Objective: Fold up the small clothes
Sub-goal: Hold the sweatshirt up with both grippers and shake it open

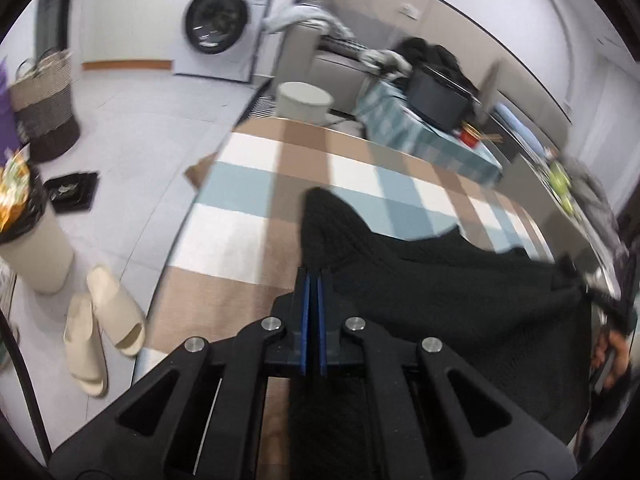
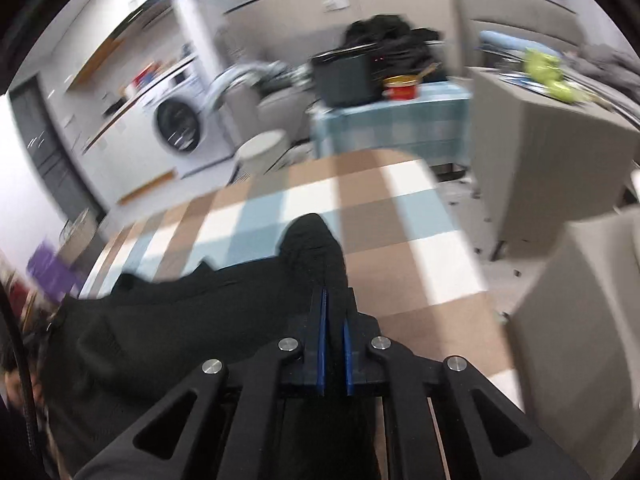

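Note:
A black knit garment (image 1: 460, 292) hangs stretched between my two grippers above a table with a checked brown, white and blue cloth (image 1: 256, 184). My left gripper (image 1: 314, 276) is shut on the garment's left corner, which sticks up past the fingertips. In the right wrist view my right gripper (image 2: 334, 300) is shut on the garment's (image 2: 180, 320) other corner above the same cloth (image 2: 392, 232). The right gripper also shows at the far right of the left wrist view (image 1: 600, 296).
A washing machine (image 1: 224, 20), a woven basket (image 1: 44, 100), a white bin (image 1: 36, 252) and slippers (image 1: 104, 320) stand on the floor left of the table. Behind it are a round white bin (image 1: 304, 100) and a side table with a black box (image 1: 436, 100) and red pot (image 2: 400, 86). Grey cabinets (image 2: 540, 160) stand right.

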### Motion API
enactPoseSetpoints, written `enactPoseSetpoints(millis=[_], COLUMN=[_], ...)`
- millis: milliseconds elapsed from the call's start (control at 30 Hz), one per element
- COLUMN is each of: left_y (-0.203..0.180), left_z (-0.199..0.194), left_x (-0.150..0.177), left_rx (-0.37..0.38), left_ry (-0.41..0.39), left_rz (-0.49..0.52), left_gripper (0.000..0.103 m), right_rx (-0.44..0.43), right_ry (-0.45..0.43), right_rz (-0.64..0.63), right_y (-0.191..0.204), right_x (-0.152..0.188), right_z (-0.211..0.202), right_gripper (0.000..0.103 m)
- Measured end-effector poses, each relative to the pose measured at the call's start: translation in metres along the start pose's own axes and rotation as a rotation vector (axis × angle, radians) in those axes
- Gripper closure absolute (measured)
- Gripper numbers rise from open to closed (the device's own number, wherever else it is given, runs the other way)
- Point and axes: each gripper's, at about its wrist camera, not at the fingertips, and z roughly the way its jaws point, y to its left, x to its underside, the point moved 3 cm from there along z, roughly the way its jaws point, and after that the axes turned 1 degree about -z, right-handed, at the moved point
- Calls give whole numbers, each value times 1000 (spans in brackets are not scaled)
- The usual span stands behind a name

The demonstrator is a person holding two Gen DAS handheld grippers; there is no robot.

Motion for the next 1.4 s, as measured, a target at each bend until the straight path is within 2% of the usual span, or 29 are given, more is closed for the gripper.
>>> enactPoseSetpoints(millis=[67, 100, 167, 233, 300, 367, 400, 433, 467, 533, 667, 733, 800, 867, 900, 933, 967, 1000, 1033, 1067, 1233, 1400], left_y=[9, 12, 14, 15, 11, 4, -3, -8, -15, -28, -47, -49, -50, -53, -54, -54, -53, -53, -53, -53, -49, -48], left_z=[5, 8, 9, 6, -1, -9, -13, -15, -14, -8, 30, 54, 65, 64, 63, 61, 60, 57, 55, 52, 21, -7], left_x=[-2, -2, -2, -3, -5, -7, -9, -11, -14, -18, -16, -10, -3, -2, -2, -2, -2, -1, 0, 0, -8, -19], left_rx=[21, 19, -8, -21, -16, -14, -8, 5, 19, 14, -12, -91, -115, -121, -117, -112, -102, -90, -81, -73, -7, 91], left_ry=[28, 38, 44, 46, 30, 7, -7, -20, -34, -32, 67, 144, 173, 155, 149, 140, 135, 123, 114, 106, 11, -72], left_rz=[-47, -61, -65, -70, -73, -57, -46, -37, -23, 8, 61, 88, 99, 128, 136, 133, 133, 136, 139, 139, 104, 28], left_gripper=[101, 101, 101, 97, 95, 85, 81, 69, 52, 41, 41, 41, 45, 60, 72, 77, 83, 85, 88, 89, 89, 90], right_rx=[42, 64, 81, 82, 49, 25, 14, -3, -37, -47, -48, 16, 60, 99, 127, 148, 175, 181, 183, 182, 95, -15], right_ry=[20, 41, 63, 39, -1, -21, -32, -38, -45, -54, 2, 41, 82, 119, 125, 127, 133, 122, 126, 126, 86, -45], right_rz=[-15, -7, 17, 34, 56, 61, 66, 65, 56, 37, 50, 51, 64, 58, 35, 18, -3, -10, -20, -22, 28, 105], right_y=[1, 0, -2, -1, 3, 10, 15, 20, 28, 39, 51, 49, 42, 37, 38, 37, 36, 35, 34, 32, 25, 19], right_x=[1, 1, 1, -1, -3, -5, -7, -8, -10, -12, -12, -7, -3, 3, 5, 6, 9, 9, 10, 10, 6, -5], right_z=[5, 10, 11, 5, -9, -18, -23, -26, -27, -26, -3, 12, 26, 38, 41, 43, 46, 46, 47, 46, 31, 1], right_gripper=[96, 92, 83, 66, 59, 58, 54, 48, 45, 44, 44, 44, 44, 46, 54, 67, 73, 81, 94, 99, 101, 101])
